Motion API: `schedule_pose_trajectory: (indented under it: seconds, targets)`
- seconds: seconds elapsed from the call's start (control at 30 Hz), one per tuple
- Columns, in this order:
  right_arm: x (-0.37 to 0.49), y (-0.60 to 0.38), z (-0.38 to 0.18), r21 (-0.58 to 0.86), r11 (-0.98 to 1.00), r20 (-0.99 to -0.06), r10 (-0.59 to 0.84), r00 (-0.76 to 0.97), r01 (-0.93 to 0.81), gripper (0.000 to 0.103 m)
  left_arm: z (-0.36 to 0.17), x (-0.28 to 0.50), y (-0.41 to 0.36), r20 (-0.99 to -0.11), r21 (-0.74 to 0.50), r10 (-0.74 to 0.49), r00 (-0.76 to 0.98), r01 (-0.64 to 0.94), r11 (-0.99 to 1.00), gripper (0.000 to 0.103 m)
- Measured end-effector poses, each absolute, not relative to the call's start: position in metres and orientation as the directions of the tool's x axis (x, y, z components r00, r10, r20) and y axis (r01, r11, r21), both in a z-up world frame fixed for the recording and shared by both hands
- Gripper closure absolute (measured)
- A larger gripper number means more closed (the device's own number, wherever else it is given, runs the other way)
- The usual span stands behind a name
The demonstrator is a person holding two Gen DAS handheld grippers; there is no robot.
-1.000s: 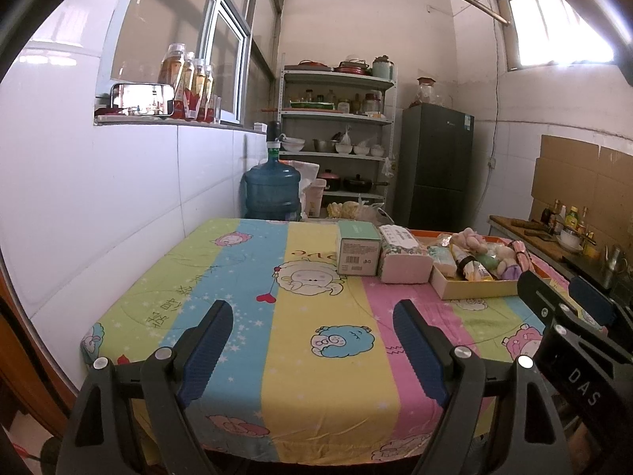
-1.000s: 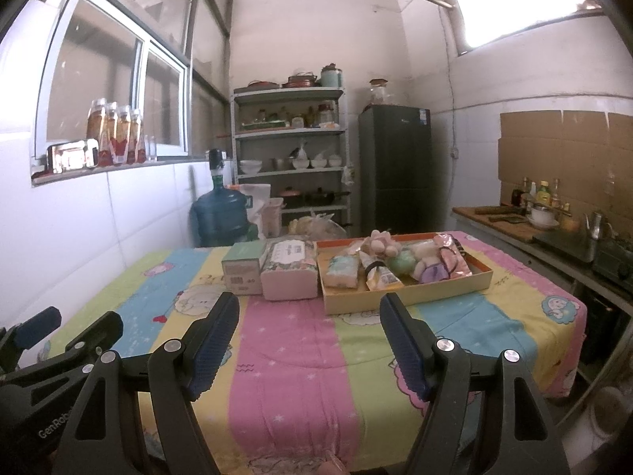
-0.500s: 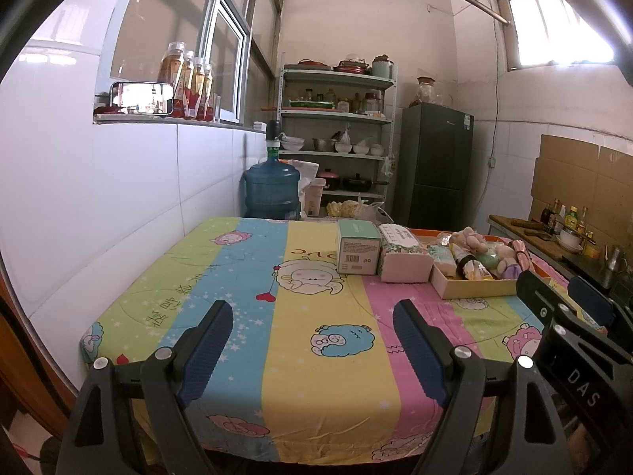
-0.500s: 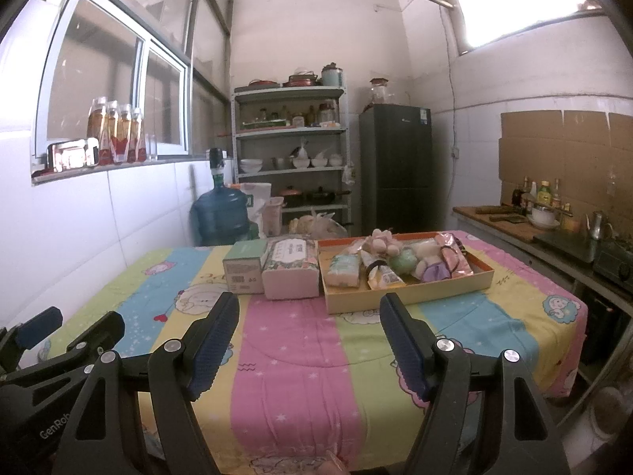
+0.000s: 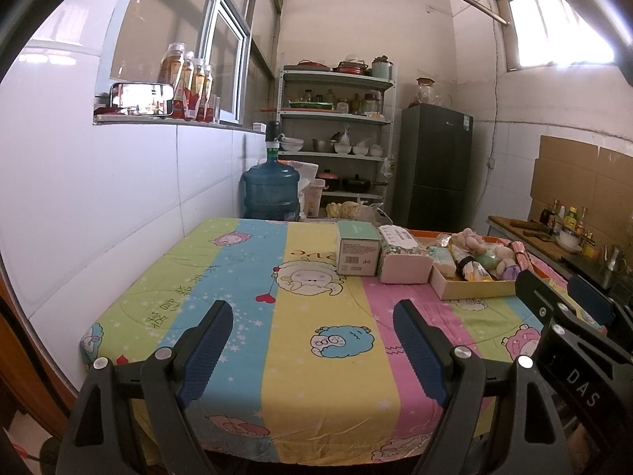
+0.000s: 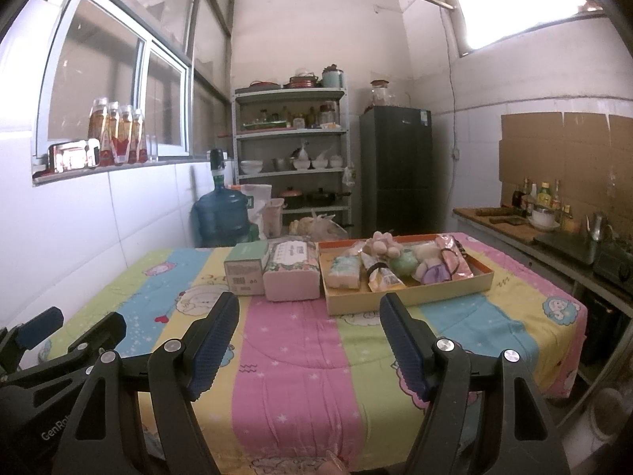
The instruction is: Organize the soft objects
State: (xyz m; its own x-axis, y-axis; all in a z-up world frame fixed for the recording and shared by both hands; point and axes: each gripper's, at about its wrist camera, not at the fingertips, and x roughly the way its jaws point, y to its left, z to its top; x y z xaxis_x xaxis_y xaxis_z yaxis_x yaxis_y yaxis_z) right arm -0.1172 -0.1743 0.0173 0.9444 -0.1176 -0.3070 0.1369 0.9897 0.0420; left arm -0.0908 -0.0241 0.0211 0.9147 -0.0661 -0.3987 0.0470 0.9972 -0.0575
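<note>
I hold the left hand-held gripper [image 5: 312, 348] with its jaws spread wide and nothing between them, above the near edge of the bench [image 5: 316, 396] with its striped cartoon cloth. My right hand-held gripper [image 6: 308, 340] is likewise spread and empty, just beside the left one. Ahead of the right hand-held gripper, slightly to its right, sits the shallow cardboard tray [image 6: 411, 299] holding the soft objects [image 6: 399, 263]: plush toys and small soft packets piled together. Touching the tray's left side stands a pink tissue pack [image 6: 292, 277], and a green box [image 6: 246, 267] stands against that pack's left. From the left hand-held gripper, all these lie ahead and to the right.
</note>
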Motion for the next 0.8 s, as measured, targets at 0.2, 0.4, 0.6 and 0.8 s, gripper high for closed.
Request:
schedule_pose_trajectory:
  seconds: [0.2, 0.4, 0.6, 0.8]
  targets:
    - [-0.1171, -0.1705, 0.0191, 0.036, 0.991, -0.305, -0.115, 0.945, 0.132, 0.028, 0.0207, -0.0903, -0.023, -0.399, -0.059, -0.066, 0.915, 0.046, 0.997, 0.02]
    - [-0.1162, -0.17, 0.0204, 0.035, 0.99, -0.304, -0.116, 0.946, 0.133, 0.028, 0.0211, -0.0901, -0.0219, -0.399, -0.061, -0.066, 0.915, 0.045, 0.997, 0.02]
    - [-0.1163, -0.1698, 0.0202, 0.035, 0.991, -0.305, -0.116, 0.945, 0.133, 0.028, 0.0212, -0.0898, -0.0216, -0.398, -0.061, -0.066, 0.915, 0.045, 0.997, 0.02]
    - [-0.1162, -0.1697, 0.0202, 0.035, 0.991, -0.304, -0.116, 0.946, 0.133, 0.028, 0.0222, -0.0902, -0.0208, -0.398, -0.062, -0.066, 0.915, 0.044, 0.997, 0.02]
